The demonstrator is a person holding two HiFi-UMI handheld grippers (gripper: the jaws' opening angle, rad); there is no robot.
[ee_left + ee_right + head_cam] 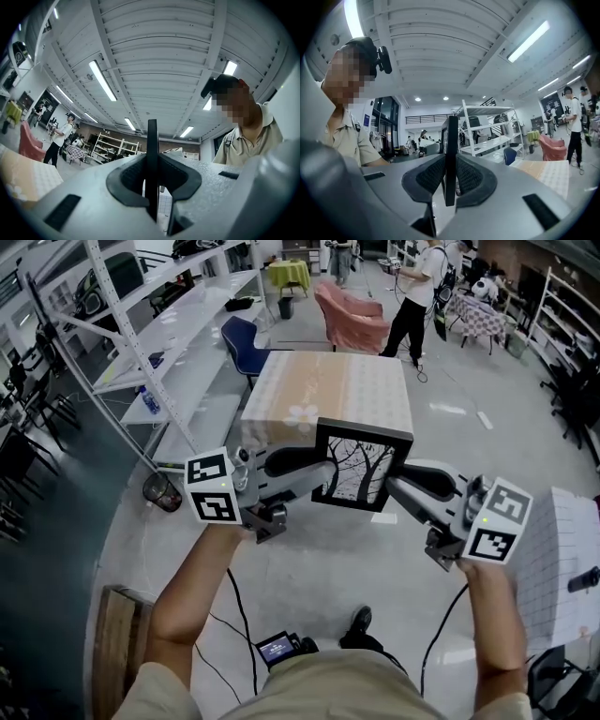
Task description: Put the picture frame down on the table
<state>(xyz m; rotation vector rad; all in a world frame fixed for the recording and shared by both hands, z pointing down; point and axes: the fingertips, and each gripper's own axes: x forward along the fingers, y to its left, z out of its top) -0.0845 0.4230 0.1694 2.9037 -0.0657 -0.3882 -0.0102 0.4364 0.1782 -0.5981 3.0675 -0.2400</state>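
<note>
A black picture frame [359, 465] with a black-and-white tree print hangs in the air in front of the table [330, 390], which has a peach and white patterned cloth. My left gripper [322, 474] is shut on the frame's left edge and my right gripper [394, 486] is shut on its right edge. In the left gripper view the frame [152, 164] shows edge-on as a thin black bar between the dark pads [129, 180]. The right gripper view shows the same: the frame's edge [450, 159] is pinched between the ribbed pads [469, 178].
A blue chair [246, 343] and a pink draped chair [352, 317] stand beyond the table. White shelving [178, 324] runs along the left. A person [412, 296] stands at the back. A white gridded surface [562, 559] lies at the right, cables on the floor below.
</note>
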